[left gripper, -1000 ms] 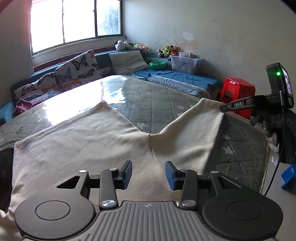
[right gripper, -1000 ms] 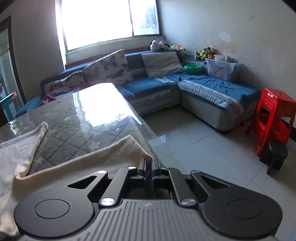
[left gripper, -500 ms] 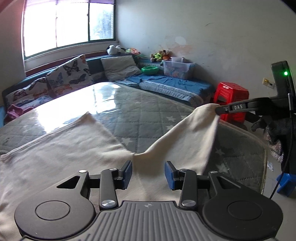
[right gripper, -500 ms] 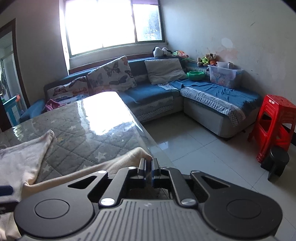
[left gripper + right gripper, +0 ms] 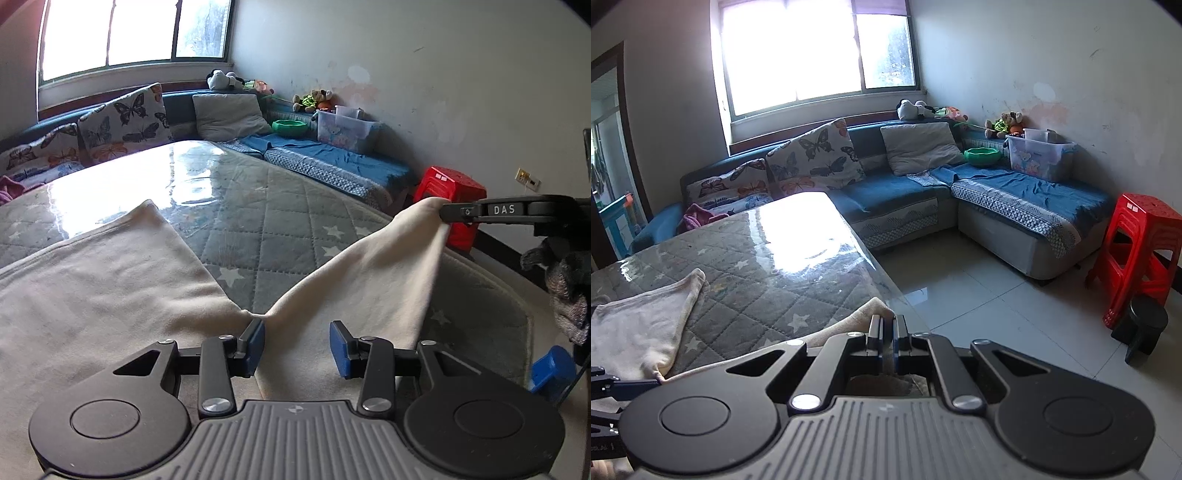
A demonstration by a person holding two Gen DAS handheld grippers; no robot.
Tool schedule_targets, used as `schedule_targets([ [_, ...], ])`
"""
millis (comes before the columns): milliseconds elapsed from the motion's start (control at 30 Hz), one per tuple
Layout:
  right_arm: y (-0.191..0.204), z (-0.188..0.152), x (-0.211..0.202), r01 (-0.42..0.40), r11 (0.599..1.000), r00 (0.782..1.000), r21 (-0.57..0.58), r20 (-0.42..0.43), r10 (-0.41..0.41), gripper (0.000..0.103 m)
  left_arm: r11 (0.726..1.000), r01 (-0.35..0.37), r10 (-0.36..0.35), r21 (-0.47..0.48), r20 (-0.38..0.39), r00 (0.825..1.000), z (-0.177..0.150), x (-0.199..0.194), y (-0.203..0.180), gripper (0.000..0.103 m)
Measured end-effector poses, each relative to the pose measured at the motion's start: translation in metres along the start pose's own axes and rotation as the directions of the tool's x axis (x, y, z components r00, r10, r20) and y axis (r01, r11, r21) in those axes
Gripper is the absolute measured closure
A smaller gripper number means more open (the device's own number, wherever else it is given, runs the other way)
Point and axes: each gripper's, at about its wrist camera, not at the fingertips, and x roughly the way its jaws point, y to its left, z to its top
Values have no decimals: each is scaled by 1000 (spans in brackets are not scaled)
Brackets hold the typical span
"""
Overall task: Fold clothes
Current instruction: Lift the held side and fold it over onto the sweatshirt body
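Observation:
A cream cloth (image 5: pixel 110 295) lies spread on the table, which has a grey quilted star cover (image 5: pixel 266 236). My left gripper (image 5: pixel 297 336) hovers low over the cloth, jaws open, nothing between its blue pads (image 5: pixel 255 343). The notch where the cloth's two flaps meet sits just at its fingertips. My right gripper (image 5: pixel 445 213) is shut on the cloth's right corner (image 5: pixel 424 210) and holds it up off the table near the right edge. In the right wrist view the shut right gripper (image 5: pixel 886 325) pinches that corner (image 5: pixel 871 308), and the other flap (image 5: pixel 639 328) lies flat at the left.
The table's right edge (image 5: pixel 886 280) drops to a tiled floor (image 5: pixel 979 295). A red stool (image 5: pixel 1137 251) and a low black stool (image 5: pixel 1141 328) stand on the floor. A blue corner sofa (image 5: pixel 897 192) with cushions and a plastic box (image 5: pixel 1041 155) lines the far walls.
My left gripper has moved forward over the cloth, so the notch between the flaps now lies at its fingertips. The right gripper keeps its hold on the corner and has hardly moved.

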Motion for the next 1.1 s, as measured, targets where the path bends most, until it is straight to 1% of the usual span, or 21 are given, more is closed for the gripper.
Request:
schedule_targets([
  [133, 5, 7, -12, -18, 1000, 1000, -11, 24, 18, 99, 1000, 6, -6, -15, 14, 1000, -5, -21, 6, 60],
  [200, 13, 11, -21, -34, 999, 999, -30, 40, 35, 99, 1000, -11, 11, -19, 15, 1000, -13, -34, 13, 57],
  [267, 23, 17, -30, -56, 997, 996, -62, 59, 60, 99, 999, -37, 37, -33, 13, 999, -21, -46, 23, 57],
  [367, 43, 24, -47, -93, 989, 991, -117, 88, 104, 99, 995, -72, 73, -73, 17, 997, -34, -67, 40, 57],
  [467, 77, 35, -65, -149, 970, 979, -192, 113, 173, 99, 988, -104, 109, -116, 32, 994, -47, -88, 56, 56],
  [533, 99, 38, -73, -186, 953, 970, -238, 112, 217, 99, 982, -122, 130, -147, 50, 990, -54, -102, 66, 56],
  [567, 110, 39, -77, -204, 944, 965, -261, 111, 240, 99, 979, -128, 139, -157, 58, 989, -58, -109, 70, 55],
  [700, 174, 33, -85, -302, 877, 933, -374, 71, 352, 99, 967, -153, 172, -203, 79, 982, -72, -130, 86, 54],
  [833, 229, 17, -80, -397, 806, 898, -439, -6, 439, 99, 956, -172, 196, -237, 79, 977, -88, -146, 98, 54],
  [1000, 282, -14, -66, -496, 725, 858, -479, -140, 494, 98, 940, -197, 225, -279, 70, 972, -103, -156, 111, 53],
  [1033, 290, -22, -64, -521, 709, 846, -476, -178, 502, 98, 937, -199, 228, -285, 70, 971, -104, -158, 112, 53],
  [1100, 297, -35, -64, -547, 685, 831, -481, -213, 513, 97, 935, -203, 232, -290, 71, 970, -106, -160, 113, 53],
])
